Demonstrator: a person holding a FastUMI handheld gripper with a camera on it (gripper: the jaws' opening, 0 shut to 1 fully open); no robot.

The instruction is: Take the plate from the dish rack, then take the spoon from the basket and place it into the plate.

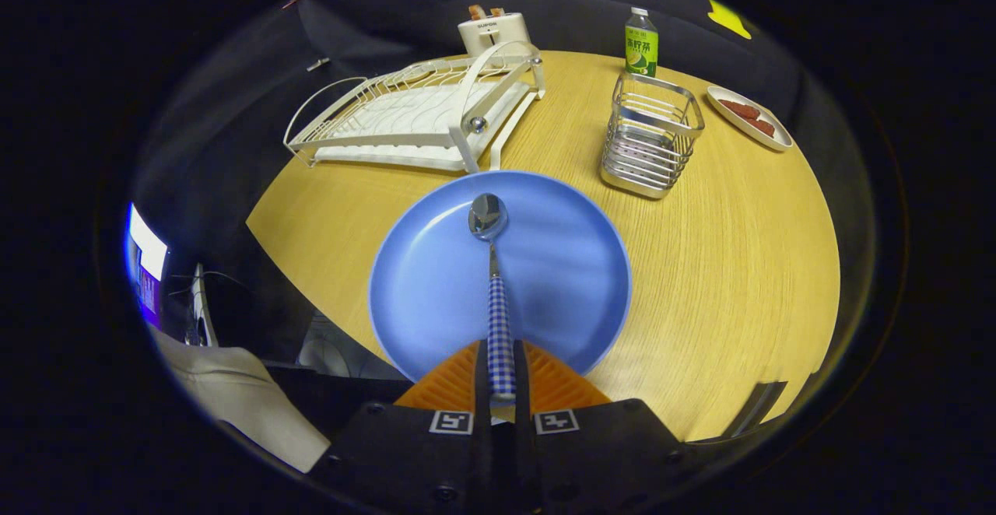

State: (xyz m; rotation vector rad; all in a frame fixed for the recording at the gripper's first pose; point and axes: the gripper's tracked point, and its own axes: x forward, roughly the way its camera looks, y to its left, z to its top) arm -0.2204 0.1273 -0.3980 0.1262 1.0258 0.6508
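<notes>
The gripper (pixel 500 371) has its two fingers drawn in close together, and both press on the checked handle of the spoon (pixel 495 282), which runs straight out between them. The handle end sits pinched in the narrow gap; the shaft and the shiny bowl reach forward, beyond the fingertips. The spoon's bowl is over the far half of the blue plate (pixel 436 282), near its back rim; whether it touches the plate's surface I cannot tell.

The plate lies flat on the round wooden table (pixel 739 266), directly ahead of and beneath the fingers, its near edge hidden by them. Just beyond the plate's far rim stands the white dish rack (pixel 405 114), almost touching that rim. To the right of the rack, and apart from the plate, stands a wire basket (pixel 650 138). Behind the basket is a green bottle (pixel 641 44), and to its right a small oval dish (pixel 748 118) with reddish pieces on it. A white toaster (pixel 492 31) stands behind the rack.
</notes>
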